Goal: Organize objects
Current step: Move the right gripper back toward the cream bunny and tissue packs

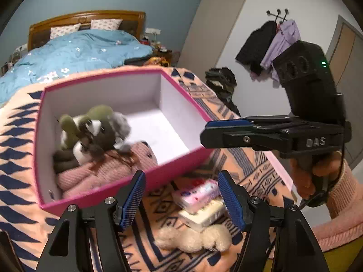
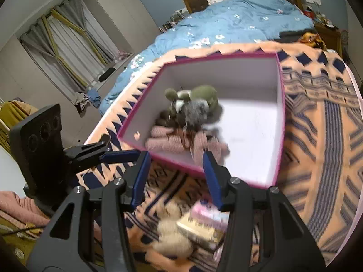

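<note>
A pink box [image 1: 181, 158] with a white inside stands on the orange and navy blanket [image 1: 20, 158]. In its left part lie a green and grey plush pile [image 1: 97, 131] and a pink knit [image 1: 106, 170]. My left gripper [image 1: 182, 196] is open and empty, hovering in front of the box. Below it lie a pink tissue pack [image 1: 197, 191], a cream pack [image 1: 204, 214] and a cream plush [image 1: 192, 238]. My right gripper [image 2: 177, 176] is open too, with nothing between its pads, above the box's near wall [image 2: 172, 165]. From the left wrist it shows side-on as the right gripper [image 1: 207, 133].
A blue duvet [image 1: 74, 54] and wooden headboard [image 1: 86, 18] lie behind the box. Coats [image 1: 270, 45] hang on the right wall. Curtains [image 2: 61, 45] are at the left. A hand in a pink sleeve [image 1: 340, 195] holds the right gripper. The left gripper [image 2: 109, 149] sits left of the box.
</note>
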Motion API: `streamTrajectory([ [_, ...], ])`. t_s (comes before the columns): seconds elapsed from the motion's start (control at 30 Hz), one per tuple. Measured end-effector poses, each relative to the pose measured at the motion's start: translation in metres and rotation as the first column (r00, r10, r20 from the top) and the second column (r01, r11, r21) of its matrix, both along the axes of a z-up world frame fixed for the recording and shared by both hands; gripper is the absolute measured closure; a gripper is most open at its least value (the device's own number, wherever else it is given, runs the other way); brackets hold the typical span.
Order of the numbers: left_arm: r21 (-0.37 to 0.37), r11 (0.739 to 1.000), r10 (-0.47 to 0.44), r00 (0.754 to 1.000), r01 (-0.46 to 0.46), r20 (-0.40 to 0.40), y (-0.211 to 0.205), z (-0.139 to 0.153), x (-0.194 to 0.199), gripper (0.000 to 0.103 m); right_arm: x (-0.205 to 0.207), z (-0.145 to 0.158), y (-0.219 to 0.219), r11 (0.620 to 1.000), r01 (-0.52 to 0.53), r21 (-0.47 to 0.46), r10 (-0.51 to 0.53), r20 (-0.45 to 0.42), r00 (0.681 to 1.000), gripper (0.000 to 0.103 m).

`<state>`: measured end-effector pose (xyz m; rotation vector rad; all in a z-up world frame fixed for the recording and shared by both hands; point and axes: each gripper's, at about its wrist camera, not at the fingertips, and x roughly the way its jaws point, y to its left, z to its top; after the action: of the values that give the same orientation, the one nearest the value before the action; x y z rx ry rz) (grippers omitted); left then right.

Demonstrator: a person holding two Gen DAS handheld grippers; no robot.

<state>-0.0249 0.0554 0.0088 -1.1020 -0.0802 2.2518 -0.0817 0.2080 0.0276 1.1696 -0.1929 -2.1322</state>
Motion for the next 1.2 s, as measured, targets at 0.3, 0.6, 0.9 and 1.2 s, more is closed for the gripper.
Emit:
streamTrajectory([
  [0.3,0.005,0.999,-0.032,0.992,0.031,0.126,0.012,-0.037,0.001,0.036,0.019,-0.054,0.031,0.994,0.096,0.055,-0.104,0.153,0.983,0.053],
  [0.6,0.015,0.998,-0.063,0.975,0.061,0.215,0.021,-0.061,0.0,0.041,0.022,-0.081,0.055,0.982,0.173,0.083,-0.187,0.219,0.958,0.053],
  [0.9,0.016,0.996,-0.083,0.963,0.082,0.256,0.019,-0.071,0.005,0.041,0.035,-0.092,0.053,0.984,0.164,0.065,-0.175,0.261,0.949,0.053],
  [1.2,0.026,0.998,-0.062,0.956,0.057,0.288,0.004,-0.077,0.012,0.041,0.053,-0.086,0.058,0.983,0.168,0.075,-0.181,0.251,0.951,0.053],
])
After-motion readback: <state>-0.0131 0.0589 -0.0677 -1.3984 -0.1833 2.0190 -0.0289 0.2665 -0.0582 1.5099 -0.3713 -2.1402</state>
